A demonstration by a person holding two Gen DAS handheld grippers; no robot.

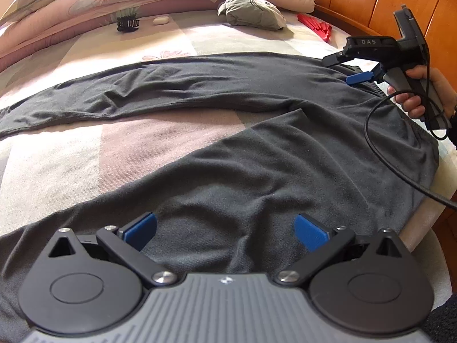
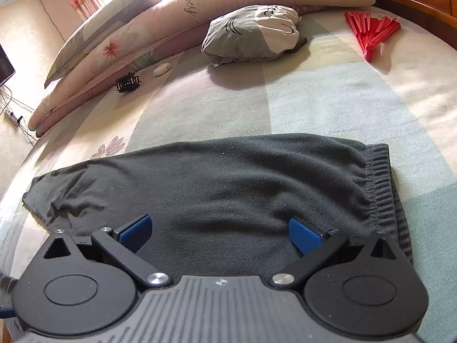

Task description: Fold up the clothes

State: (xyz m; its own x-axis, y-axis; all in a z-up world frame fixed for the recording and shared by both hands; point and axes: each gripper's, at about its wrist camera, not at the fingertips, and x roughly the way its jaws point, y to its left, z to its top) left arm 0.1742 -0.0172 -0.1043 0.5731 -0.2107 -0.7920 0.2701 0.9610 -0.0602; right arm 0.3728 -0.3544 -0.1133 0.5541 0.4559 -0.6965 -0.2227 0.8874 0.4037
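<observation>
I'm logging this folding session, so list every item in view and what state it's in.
Dark grey trousers: spread flat on the bed, legs apart, unfolded.
Left gripper: open, over a trouser leg.
Right gripper: open, near the waistband.
Red fan: partly open.
Grey cushion: lying by the quilt.

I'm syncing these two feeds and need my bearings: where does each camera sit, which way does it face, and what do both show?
Left wrist: on the left gripper, open, low over the dark trousers, looking along the bed; it shows the right gripper and the hand holding it.
Right wrist: on the right gripper, open above the trousers' waistband, facing the quilt.
Shared: trousers, grey cushion, red fan, black hair claw.
</observation>
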